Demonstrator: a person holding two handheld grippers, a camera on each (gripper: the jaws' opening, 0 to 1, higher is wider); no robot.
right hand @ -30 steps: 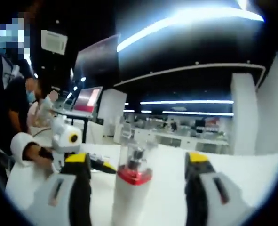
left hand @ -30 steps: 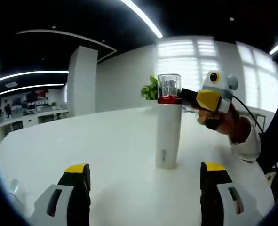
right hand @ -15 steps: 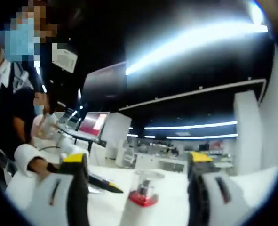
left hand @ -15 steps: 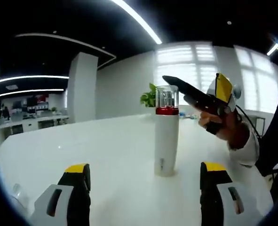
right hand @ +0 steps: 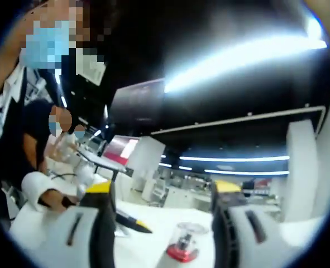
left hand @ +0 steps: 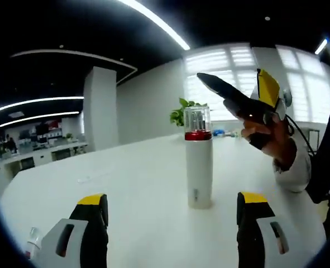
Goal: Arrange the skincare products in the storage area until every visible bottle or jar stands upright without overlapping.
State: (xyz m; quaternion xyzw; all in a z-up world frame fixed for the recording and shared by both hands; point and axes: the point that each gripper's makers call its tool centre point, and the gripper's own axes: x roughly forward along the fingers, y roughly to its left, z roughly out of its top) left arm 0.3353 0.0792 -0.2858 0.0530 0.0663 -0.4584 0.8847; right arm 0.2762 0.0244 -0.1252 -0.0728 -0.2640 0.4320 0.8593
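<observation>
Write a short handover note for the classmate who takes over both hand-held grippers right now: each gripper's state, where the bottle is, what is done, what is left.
Left hand-held gripper: open, empty, low over the white table, aimed at the bottle.
Right hand-held gripper: open, empty, raised above and clear of the bottle.
White bottle with red collar and clear cap: upright on the table, free of both grippers, nothing touching it.
A small item lies at the table's near left edge; too blurred to identify.
Done: this bottle stands.
Left: check that item; stand it up if it is a product.
</observation>
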